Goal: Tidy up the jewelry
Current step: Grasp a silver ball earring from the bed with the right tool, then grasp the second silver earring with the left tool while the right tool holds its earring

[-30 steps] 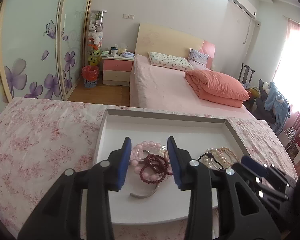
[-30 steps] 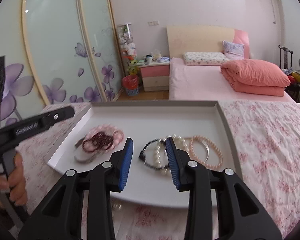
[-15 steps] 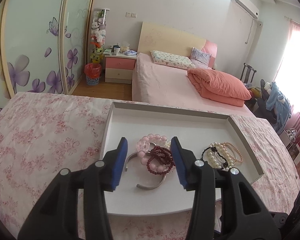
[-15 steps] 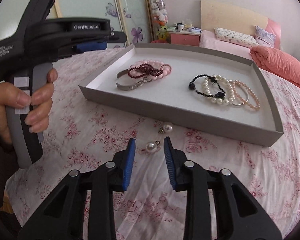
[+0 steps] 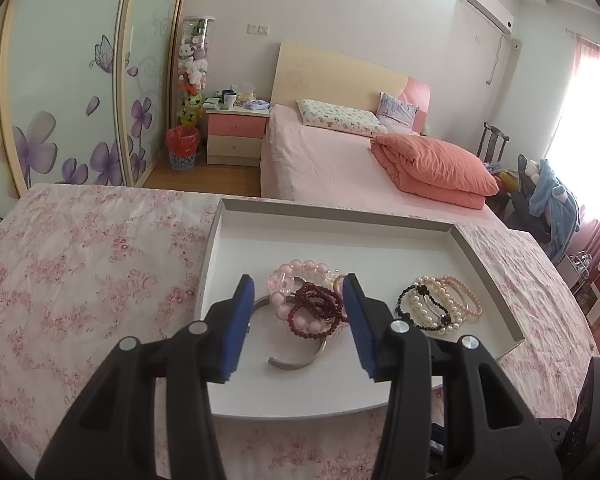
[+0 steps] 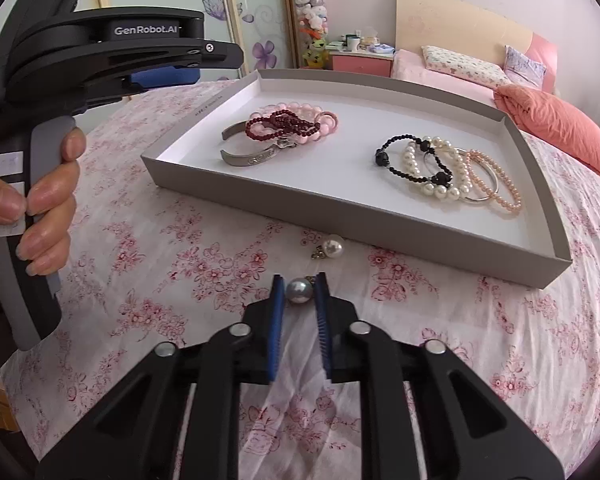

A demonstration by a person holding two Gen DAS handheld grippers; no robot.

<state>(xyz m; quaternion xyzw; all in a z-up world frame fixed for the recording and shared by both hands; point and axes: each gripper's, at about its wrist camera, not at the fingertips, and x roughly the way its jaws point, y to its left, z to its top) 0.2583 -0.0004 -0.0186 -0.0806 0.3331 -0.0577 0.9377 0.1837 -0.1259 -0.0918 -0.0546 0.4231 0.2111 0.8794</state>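
My right tongs (image 6: pixel 299 293) are closing on a grey pearl (image 6: pixel 299 291) lying on the floral desk (image 6: pixel 180 248), just in front of the tray (image 6: pixel 380 224); the pads look to touch it. A white pearl (image 6: pixel 333 247) lies nearer the tray wall. My left tongs (image 5: pixel 298 320) hang open and empty above the tray's red beads (image 5: pixel 314 310). Pearl bracelets (image 6: pixel 448 172) sit at the tray's right.

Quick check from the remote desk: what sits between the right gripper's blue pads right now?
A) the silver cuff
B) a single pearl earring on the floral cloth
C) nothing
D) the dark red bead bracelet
B: the right gripper is closing around a pearl earring on the floral cloth, outside the tray.
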